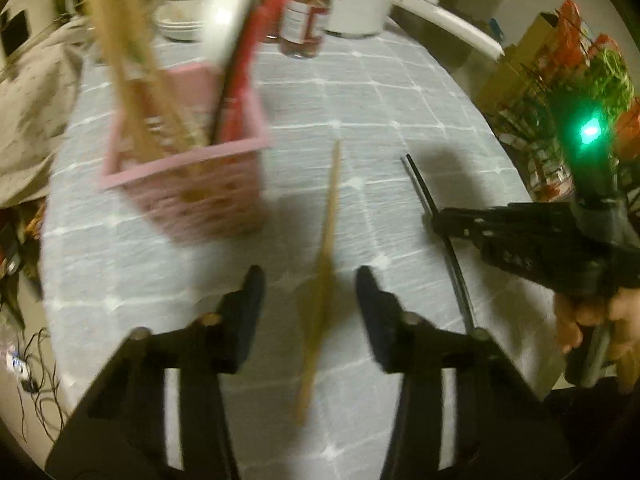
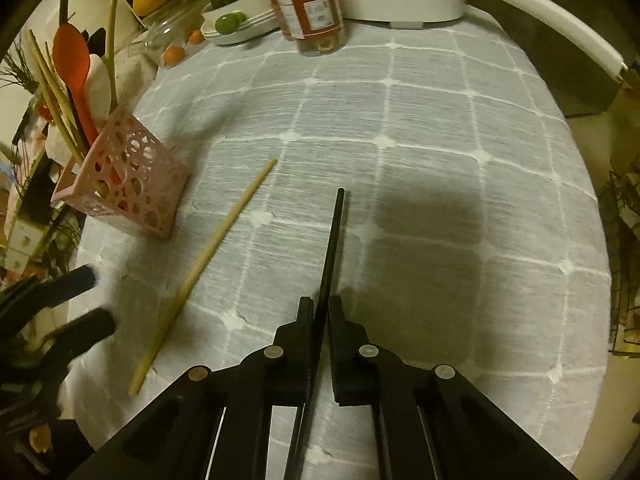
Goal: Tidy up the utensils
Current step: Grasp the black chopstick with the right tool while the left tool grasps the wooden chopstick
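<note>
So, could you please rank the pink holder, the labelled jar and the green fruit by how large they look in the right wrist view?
1. pink holder
2. labelled jar, top cut off by the frame, so unsure
3. green fruit
Holder sits nearer the camera.

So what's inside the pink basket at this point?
The pink basket holds several wooden chopsticks, a red spoon and a white spoon, all standing up out of it. Their lower ends are mostly covered by the perforated walls, and its bottom cannot be seen.

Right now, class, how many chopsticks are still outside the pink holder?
2. A wooden chopstick lies on the tablecloth beside the pink holder, between the left claw's fingers. A black chopstick is clamped in the right claw.
</note>
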A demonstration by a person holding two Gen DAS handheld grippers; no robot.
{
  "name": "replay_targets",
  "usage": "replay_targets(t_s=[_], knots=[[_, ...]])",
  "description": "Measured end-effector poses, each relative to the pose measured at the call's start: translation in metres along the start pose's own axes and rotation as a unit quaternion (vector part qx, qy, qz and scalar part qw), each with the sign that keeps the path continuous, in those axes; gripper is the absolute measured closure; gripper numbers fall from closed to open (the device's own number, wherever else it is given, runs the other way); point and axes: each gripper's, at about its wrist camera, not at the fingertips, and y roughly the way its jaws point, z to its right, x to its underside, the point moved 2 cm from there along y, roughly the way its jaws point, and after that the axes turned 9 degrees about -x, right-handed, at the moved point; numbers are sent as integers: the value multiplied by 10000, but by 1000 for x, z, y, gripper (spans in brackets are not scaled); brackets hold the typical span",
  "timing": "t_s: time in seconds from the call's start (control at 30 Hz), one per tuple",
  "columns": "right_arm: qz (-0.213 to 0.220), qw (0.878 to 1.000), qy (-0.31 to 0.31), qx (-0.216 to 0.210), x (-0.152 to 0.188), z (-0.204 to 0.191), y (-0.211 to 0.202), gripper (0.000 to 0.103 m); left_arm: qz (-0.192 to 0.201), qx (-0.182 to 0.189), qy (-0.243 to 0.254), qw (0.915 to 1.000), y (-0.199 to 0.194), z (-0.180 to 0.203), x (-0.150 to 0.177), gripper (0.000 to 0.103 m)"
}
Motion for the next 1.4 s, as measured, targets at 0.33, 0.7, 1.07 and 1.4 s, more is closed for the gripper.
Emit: replay_targets(t_s=[0.33,0.7,1.07,1.4], knots=[[-8,10000,12,-51,14,17,-13,96,-210,-215,236,9993,39,20,-2,88],[-18,9999,128,-68,15,28,-17,96,-1396,399,812,9861,31,31,19,95],[-69,9996,277,-5,18,36,-17,96,-884,285,945,9912,23,65,3,83],[5,9996,285,-25,18,33,-22,96,-761,-324,996,9916,38,77,-2,95]])
